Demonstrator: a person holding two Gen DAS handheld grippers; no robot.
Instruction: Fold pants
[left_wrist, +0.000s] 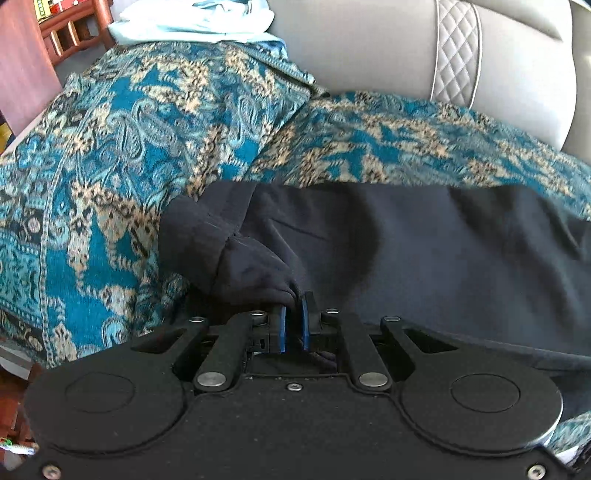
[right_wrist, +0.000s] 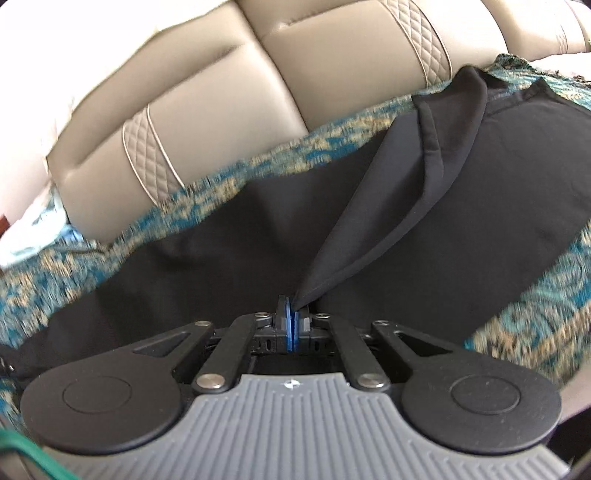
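— Two grippers, and each one has cloth in it. The left gripper (left_wrist: 293, 314) has its blue pads nearly together on a bunched end of the dark pants (left_wrist: 406, 251); the right gripper (right_wrist: 293, 312) is pressed tight on a thin pinch of the same pants (right_wrist: 461, 192).

— Where are the pants lying?

— On the sofa seat, over a patterned throw (left_wrist: 122, 155) in teal, tan and black. Most of the garment is spread flat across that throw. From the left side you see the gathered end rising off the seat toward the pads, with a rounded, cuff-like lump just to the left of them.

— And on the right?

— A long flap is pulled up from the flat layer. It runs from the pinch at the pads away toward the back of the seat, folded along its length, with a seam or hem showing near its far end. The rest of the fabric lies flat beneath and to both sides of it.

— Which part of the pants is that flap?

— I can't tell from here; the cloth is dark and the edges of both views are smeared.

— What is behind it all?

— The sofa backrest (right_wrist: 207, 110), beige leather with quilted diamond strips edged in pale piping. At the far left end of the seat a pale blue cloth (left_wrist: 199, 22) sits on the throw, and beyond it stands some reddish wooden furniture (left_wrist: 74, 29).
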